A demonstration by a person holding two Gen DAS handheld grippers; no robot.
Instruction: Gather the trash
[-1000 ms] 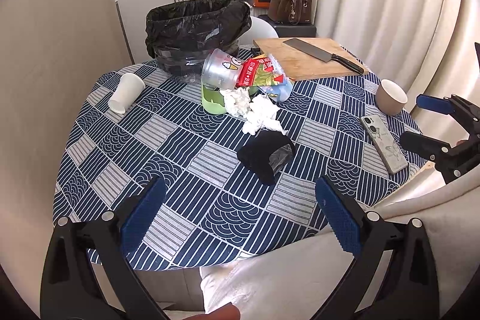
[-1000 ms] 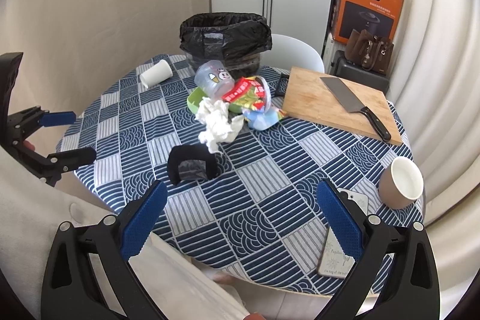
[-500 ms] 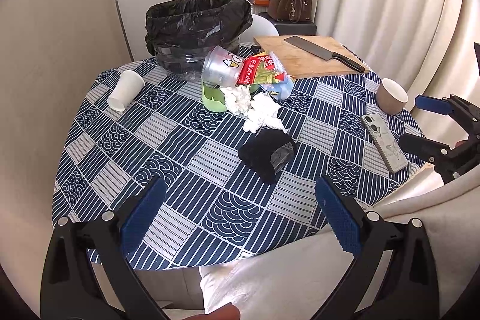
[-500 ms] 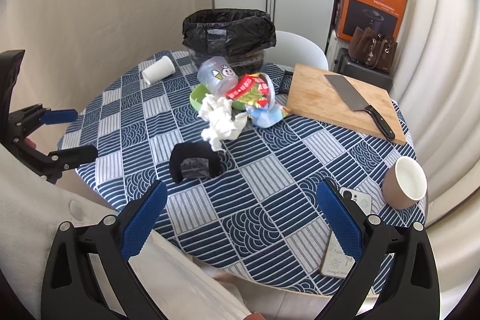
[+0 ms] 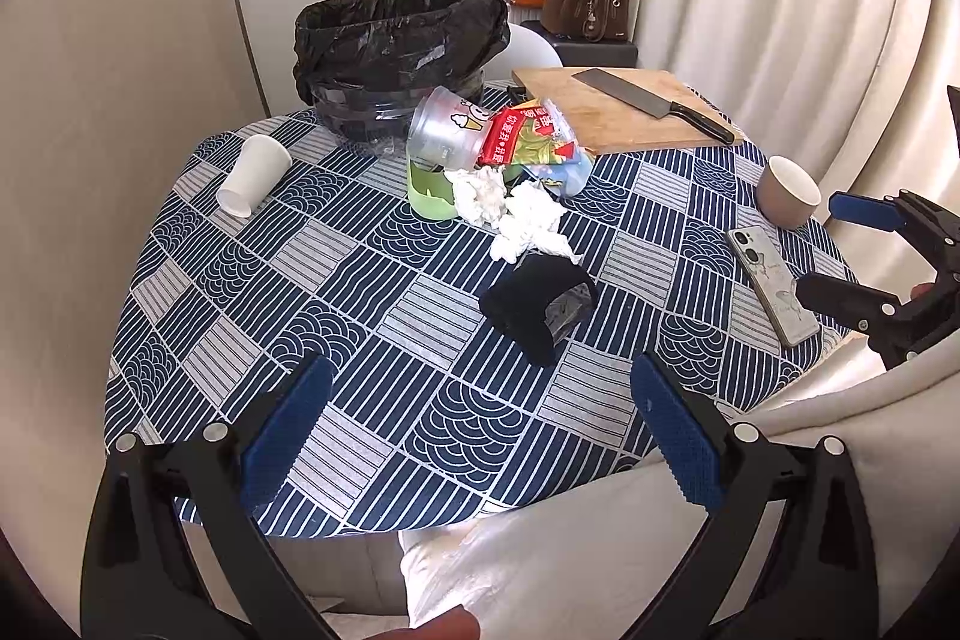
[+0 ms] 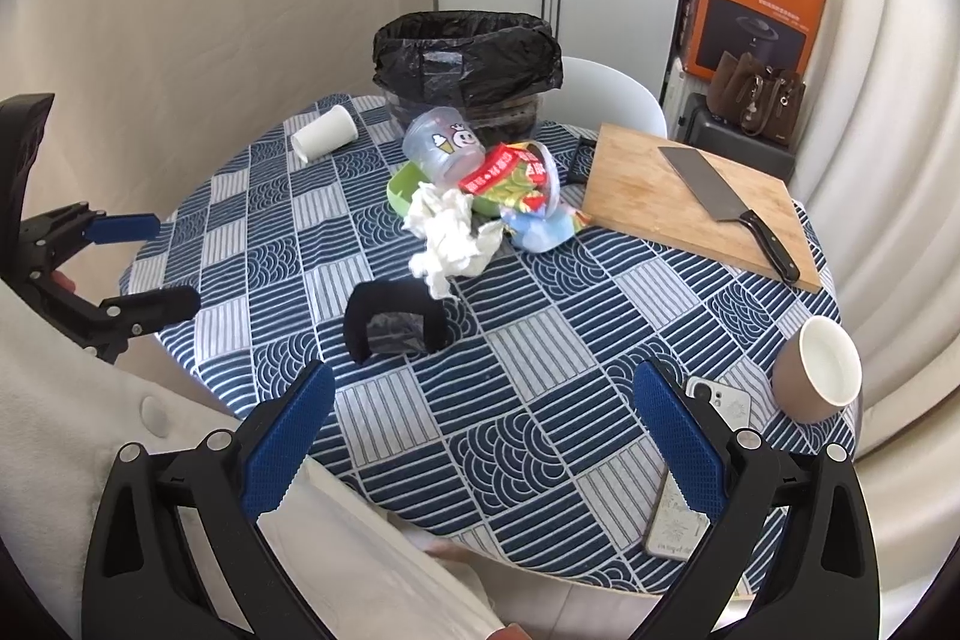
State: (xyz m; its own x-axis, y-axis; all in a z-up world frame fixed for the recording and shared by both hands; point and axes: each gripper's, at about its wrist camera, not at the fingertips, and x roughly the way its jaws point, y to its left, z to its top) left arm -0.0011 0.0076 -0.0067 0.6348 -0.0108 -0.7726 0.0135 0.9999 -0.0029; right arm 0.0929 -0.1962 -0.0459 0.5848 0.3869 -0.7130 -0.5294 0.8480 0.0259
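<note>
A bin lined with a black bag (image 5: pixel 396 52) (image 6: pixel 465 61) stands at the table's far side. In front of it lies a trash pile: a clear plastic cup (image 5: pixel 447 130) (image 6: pixel 444 148), a red snack wrapper (image 5: pixel 528 139) (image 6: pixel 510 175), a green dish (image 5: pixel 429 196), crumpled white tissues (image 5: pixel 516 214) (image 6: pixel 447 238) and a black sleeve (image 5: pixel 537 304) (image 6: pixel 393 319). A white paper cup (image 5: pixel 252 175) (image 6: pixel 324 139) lies on its side at the left. My left gripper (image 5: pixel 480 436) and right gripper (image 6: pixel 480 436) are open and empty above the near table edge.
A cutting board (image 5: pixel 618 106) (image 6: pixel 690 202) with a cleaver (image 6: pixel 726 208) lies at the back right. A brown mug (image 5: pixel 789 190) (image 6: pixel 819 367) and a phone (image 5: pixel 771 283) (image 6: pixel 690 496) sit near the right edge. The round table has a blue patterned cloth (image 5: pixel 336 298).
Both grippers have edged slightly closer to the table; the scene sits a little lower in both views. Nothing on the table has moved.
</note>
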